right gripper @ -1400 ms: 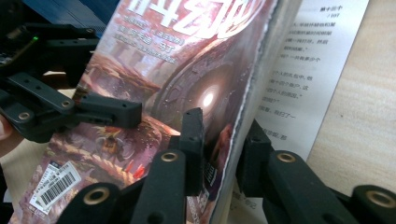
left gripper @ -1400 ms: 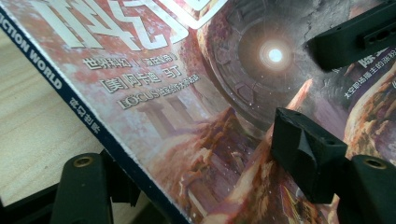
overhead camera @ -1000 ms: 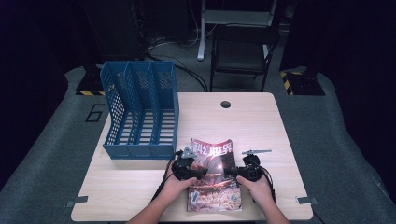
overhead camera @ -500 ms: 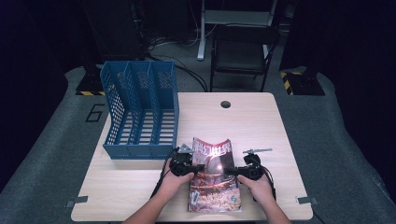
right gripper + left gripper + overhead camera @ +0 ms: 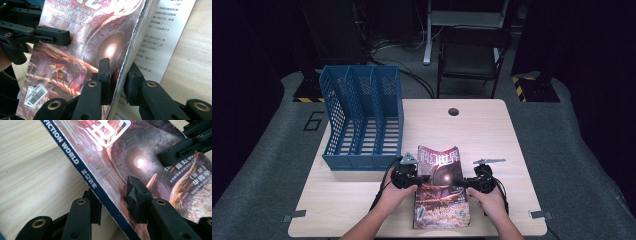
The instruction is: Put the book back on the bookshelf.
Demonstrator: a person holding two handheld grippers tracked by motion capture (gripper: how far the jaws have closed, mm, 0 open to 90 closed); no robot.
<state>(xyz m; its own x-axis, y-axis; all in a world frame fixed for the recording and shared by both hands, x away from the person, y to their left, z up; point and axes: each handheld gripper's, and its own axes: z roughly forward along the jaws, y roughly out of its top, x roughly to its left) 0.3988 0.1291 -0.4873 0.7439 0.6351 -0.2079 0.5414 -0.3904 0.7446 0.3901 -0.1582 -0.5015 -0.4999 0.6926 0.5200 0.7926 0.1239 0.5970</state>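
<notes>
Left gripper view showed both grippers' jaws, just closing, clamped on the limp, light magazine (image 5: pixel 140 162): left gripper (image 5: pixel 113 203) at its stiffer spine, right gripper (image 5: pixel 118 77) at the floppy page edge.

The magazine (image 5: pixel 442 192) has a reddish-brown cover with a glowing white spot, white lettering, a navy spine (image 5: pixel 92 183) with white print and a white barcode label (image 5: pixel 37 95). The file rack (image 5: pixel 362 120) is blue mesh, the table (image 5: pixel 492 130) pale wood grain, both grippers' jaws black.
</notes>
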